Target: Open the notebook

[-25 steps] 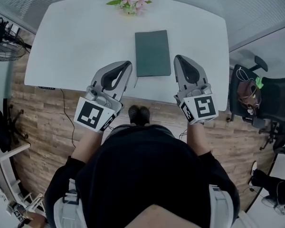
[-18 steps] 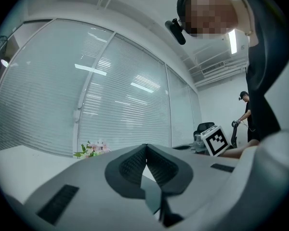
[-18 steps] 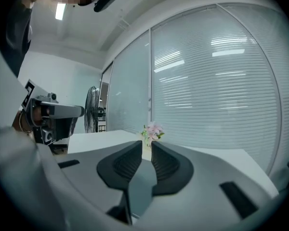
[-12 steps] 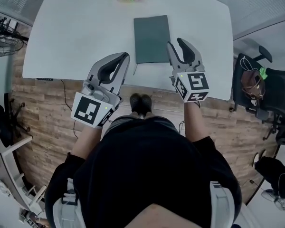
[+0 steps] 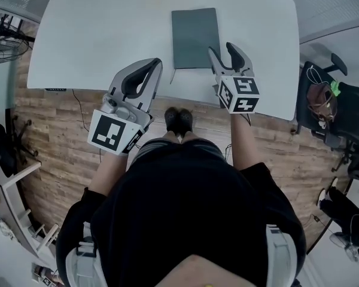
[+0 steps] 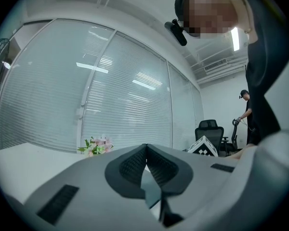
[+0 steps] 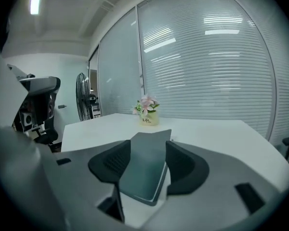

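Note:
A dark green notebook (image 5: pixel 194 34) lies closed on the white table (image 5: pixel 96 34), near its front edge. My right gripper (image 5: pixel 220 48) hovers at the notebook's near right corner. Its jaws have just been opening and stand apart, pressing on nothing. The right gripper view shows the closed cover (image 7: pixel 147 167) just beyond and between the two pads. My left gripper (image 5: pixel 159 61) hangs over the table's front edge, left of the notebook and apart from it, its pads (image 6: pixel 145 148) closed together with nothing held.
A small pot of pink flowers (image 7: pixel 148 112) stands at the far edge of the table, behind the notebook. A black office chair (image 5: pixel 323 112) holding a bag is to the right, and a floor fan (image 5: pixel 0 40) to the left. Wooden floor lies below.
My right gripper has come down and forward to the notebook's near right corner, and its jaws have gone from shut to wide apart. The left gripper has hardly moved.

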Tool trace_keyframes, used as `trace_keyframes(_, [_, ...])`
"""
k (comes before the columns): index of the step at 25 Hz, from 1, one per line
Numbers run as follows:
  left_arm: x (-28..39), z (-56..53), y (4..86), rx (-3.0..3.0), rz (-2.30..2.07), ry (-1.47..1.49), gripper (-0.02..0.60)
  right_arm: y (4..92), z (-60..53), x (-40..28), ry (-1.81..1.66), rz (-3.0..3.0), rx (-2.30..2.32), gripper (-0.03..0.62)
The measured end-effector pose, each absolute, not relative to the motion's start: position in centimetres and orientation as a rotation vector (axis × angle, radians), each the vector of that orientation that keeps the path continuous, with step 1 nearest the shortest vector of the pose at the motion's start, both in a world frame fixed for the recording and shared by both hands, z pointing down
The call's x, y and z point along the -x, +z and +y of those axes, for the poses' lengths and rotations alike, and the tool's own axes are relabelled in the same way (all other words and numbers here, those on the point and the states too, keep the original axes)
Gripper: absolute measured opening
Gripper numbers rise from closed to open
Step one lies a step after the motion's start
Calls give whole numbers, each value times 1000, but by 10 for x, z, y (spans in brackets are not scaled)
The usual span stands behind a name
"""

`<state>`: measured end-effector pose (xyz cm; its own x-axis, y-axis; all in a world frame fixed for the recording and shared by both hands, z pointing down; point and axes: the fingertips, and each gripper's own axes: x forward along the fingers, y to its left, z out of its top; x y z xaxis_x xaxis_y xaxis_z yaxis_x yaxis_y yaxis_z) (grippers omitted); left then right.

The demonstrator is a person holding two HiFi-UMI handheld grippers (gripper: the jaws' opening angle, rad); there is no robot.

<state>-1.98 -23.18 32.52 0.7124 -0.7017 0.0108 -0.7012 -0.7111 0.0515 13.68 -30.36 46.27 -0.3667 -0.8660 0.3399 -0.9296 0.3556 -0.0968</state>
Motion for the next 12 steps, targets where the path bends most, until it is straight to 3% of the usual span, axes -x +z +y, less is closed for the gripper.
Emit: trace_keyframes(12, [34, -230, 332, -2837, -1209, 17, 11, 502, -308, -131, 497, -2296, -1581, 242])
